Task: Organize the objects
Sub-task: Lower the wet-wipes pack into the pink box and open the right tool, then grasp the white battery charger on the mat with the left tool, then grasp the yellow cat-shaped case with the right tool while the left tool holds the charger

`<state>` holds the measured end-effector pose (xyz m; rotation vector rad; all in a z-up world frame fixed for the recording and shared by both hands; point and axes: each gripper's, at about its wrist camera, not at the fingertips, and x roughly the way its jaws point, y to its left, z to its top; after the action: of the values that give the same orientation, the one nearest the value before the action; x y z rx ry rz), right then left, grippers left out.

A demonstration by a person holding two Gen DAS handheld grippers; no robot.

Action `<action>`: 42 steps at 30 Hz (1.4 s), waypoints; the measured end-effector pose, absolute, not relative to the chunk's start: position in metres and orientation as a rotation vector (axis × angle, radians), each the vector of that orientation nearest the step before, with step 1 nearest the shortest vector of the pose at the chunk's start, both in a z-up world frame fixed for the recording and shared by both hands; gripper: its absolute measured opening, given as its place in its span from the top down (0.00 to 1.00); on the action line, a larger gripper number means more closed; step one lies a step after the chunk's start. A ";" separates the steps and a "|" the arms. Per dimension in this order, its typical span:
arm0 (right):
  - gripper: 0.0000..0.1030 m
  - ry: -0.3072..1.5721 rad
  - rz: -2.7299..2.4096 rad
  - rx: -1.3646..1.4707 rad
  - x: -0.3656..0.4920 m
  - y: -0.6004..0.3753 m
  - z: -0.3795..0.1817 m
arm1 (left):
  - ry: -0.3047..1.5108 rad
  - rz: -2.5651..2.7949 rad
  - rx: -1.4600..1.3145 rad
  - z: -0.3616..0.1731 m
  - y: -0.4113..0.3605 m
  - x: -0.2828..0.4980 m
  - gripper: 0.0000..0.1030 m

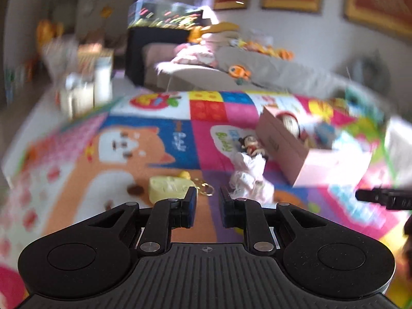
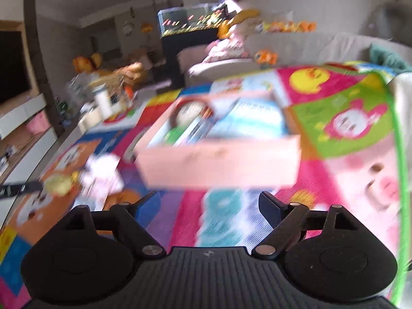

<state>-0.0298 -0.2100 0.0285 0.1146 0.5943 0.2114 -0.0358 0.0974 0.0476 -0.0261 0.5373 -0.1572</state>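
Pink box (image 2: 219, 164) on play mat (image 2: 347, 128), crammed with toys

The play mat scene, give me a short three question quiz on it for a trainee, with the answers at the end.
1. True or false: the pink box on the play mat is empty.
2. Which hand-held gripper has the wider gap between its fingers: A left, B right?
3. In the left wrist view, what lies just left of the left hand-held gripper's fingertips?

Key:
1. False, it holds books and toys.
2. B.
3. The yellow cheese-shaped toy.
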 end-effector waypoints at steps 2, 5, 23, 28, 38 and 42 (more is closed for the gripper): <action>0.17 0.603 0.216 0.082 -0.032 -0.199 0.018 | 0.559 -0.174 0.067 0.049 0.092 -0.034 0.80; 0.12 0.613 0.225 0.071 -0.030 -0.194 0.013 | 0.672 -0.300 0.101 0.043 0.086 -0.036 0.80; 0.01 0.638 0.234 0.239 -0.023 -0.221 0.008 | 0.852 -0.430 -0.085 0.022 0.054 -0.021 0.45; 0.00 0.646 0.228 0.257 -0.022 -0.223 0.008 | 0.907 -0.404 -0.328 0.023 0.050 -0.002 0.45; 0.00 0.632 0.199 0.293 -0.024 -0.230 0.008 | 0.900 -0.351 -0.128 0.021 -0.020 0.036 0.46; 0.00 0.634 0.184 0.328 -0.022 -0.235 0.008 | 0.838 -0.360 0.078 0.016 -0.045 0.022 0.45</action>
<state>-0.0224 -0.2353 0.0078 0.3282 0.6343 0.1838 0.0218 -0.0455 0.0164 0.0776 0.8379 -0.3604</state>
